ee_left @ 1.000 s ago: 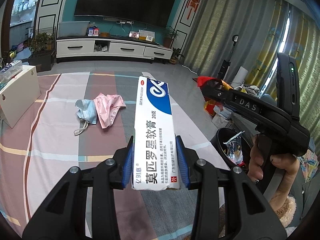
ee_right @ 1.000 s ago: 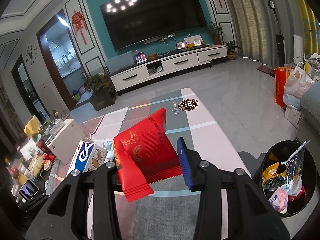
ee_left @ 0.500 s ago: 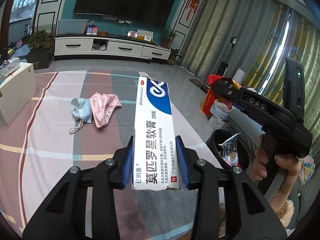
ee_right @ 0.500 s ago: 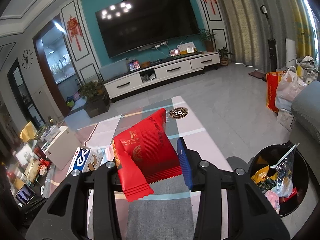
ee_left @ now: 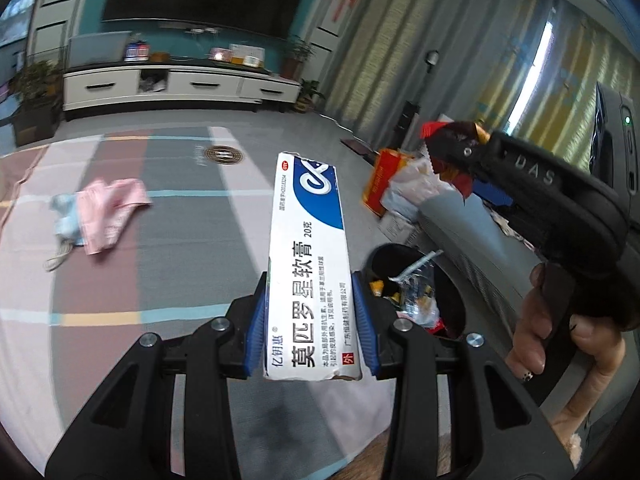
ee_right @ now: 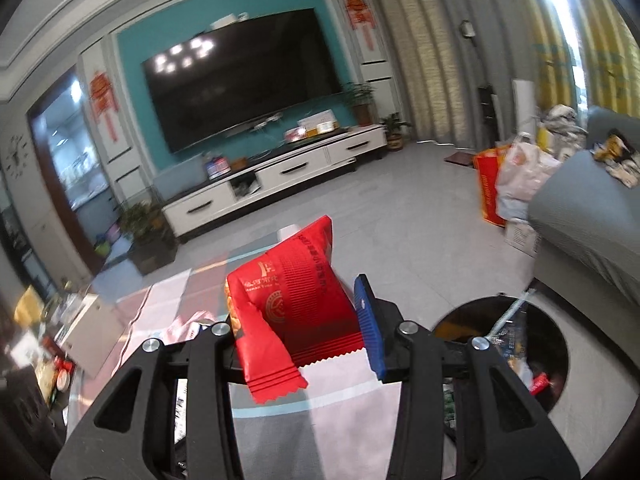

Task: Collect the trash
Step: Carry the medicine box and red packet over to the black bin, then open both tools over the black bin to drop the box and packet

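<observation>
- Two grippers are each clamped on a piece of trash: the left gripper (ee_left: pixel 312 320) pinches a white-and-blue ointment box (ee_left: pixel 308 264) between its blue pads, the box standing up lengthwise from the jaws.
- The right gripper (ee_right: pixel 298 320) squeezes a red snack wrapper (ee_right: pixel 292 300) that puffs up above the fingers.
- Just beyond, low and to the right in both views, sits a black trash bin (ee_right: pixel 556 380) already holding wrappers and a plastic bag.
- A person's hand (ee_left: pixel 556 344) grips the right tool's handle beside the bin.
- Farther off on the striped cloth (ee_left: pixel 180 240) lie a pink-and-blue crumpled mask pile (ee_left: pixel 96 216).
- Beyond stand the TV cabinet (ee_right: pixel 280 176) and curtains.
</observation>
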Tool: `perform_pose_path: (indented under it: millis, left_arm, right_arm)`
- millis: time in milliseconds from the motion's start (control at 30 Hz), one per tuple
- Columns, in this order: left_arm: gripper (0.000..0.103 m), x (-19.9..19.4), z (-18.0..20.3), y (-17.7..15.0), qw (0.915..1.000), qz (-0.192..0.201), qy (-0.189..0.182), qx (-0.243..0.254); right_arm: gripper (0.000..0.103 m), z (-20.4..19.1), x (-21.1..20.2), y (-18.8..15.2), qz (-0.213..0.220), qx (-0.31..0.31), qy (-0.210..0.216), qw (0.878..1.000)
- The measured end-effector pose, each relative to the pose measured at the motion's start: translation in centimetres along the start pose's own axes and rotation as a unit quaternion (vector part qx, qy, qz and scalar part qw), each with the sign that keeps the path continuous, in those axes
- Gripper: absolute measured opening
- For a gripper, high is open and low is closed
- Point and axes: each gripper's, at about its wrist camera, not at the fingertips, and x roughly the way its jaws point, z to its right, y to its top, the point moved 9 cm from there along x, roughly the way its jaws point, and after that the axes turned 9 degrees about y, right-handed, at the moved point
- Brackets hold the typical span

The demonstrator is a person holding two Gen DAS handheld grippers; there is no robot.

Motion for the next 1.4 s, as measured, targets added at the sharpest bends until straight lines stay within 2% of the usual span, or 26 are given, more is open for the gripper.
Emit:
perform_pose_path:
  millis: [233,433,700,900,1033,1067,1167,1200,1233,1267,1333,1400]
  left_arm:
    - [0.040,4.0,5.8,-0.7,0.9983,-0.034,-0.041,0.025]
    - [0.040,7.9,10.2,-2.8,0.9931,-0.082,-0.075,0.038]
    - [0.040,11.7,14.0,-4.6,0.9853,-0.128,-0.100,0.053]
    - [0.040,14.1,15.8,-5.4,0.9808,-0.151,-0.104,0.066]
    - [0.040,14.4,16.6,-5.6,0.9757,-0.167,-0.134,0.047]
    - [0.041,14.5,16.8,-5.6,0.9745,-0.170,-0.140,0.045]
    - [0.064,14.4,17.1,-5.4,0.9772,-0.159,-0.132,0.048]
    - [0.067,14.2,16.9,-5.2,0.9788,-0.152,-0.128,0.048]
    - [0.073,14.0,16.7,-5.0,0.9802,-0.146,-0.124,0.048]
    - [0.081,13.7,16.3,-4.7,0.9817,-0.140,-0.121,0.047]
    - [0.089,13.1,15.1,-3.9,0.9849,-0.126,-0.111,0.042]
    - [0.094,12.2,13.0,-2.4,0.9905,-0.100,-0.089,0.028]
  right_arm:
    - [0.042,6.5,-1.5,-0.1,0.014,0.058,-0.063,0.996]
    - [0.042,11.8,-2.1,-0.9,0.008,0.102,-0.133,0.986]
    - [0.042,17.4,-2.2,-3.1,-0.015,0.159,-0.190,0.969]
    - [0.042,19.4,-1.6,-4.6,-0.035,0.186,-0.205,0.960]
    - [0.044,20.5,-1.5,-5.2,-0.042,0.204,-0.210,0.955]
    - [0.049,20.7,-1.6,-5.2,-0.043,0.207,-0.210,0.954]
    - [0.064,21.1,-1.9,-5.2,-0.036,0.218,-0.213,0.952]
    - [0.066,21.1,-2.1,-5.2,-0.033,0.221,-0.213,0.951]
    - [0.072,21.2,-2.2,-5.1,-0.029,0.225,-0.211,0.951]
    - [0.074,21.1,-2.3,-5.1,-0.025,0.230,-0.207,0.951]
    - [0.077,21.1,-2.3,-4.8,-0.019,0.233,-0.203,0.951]
    - [0.079,20.7,-2.2,-4.6,-0.019,0.229,-0.202,0.952]
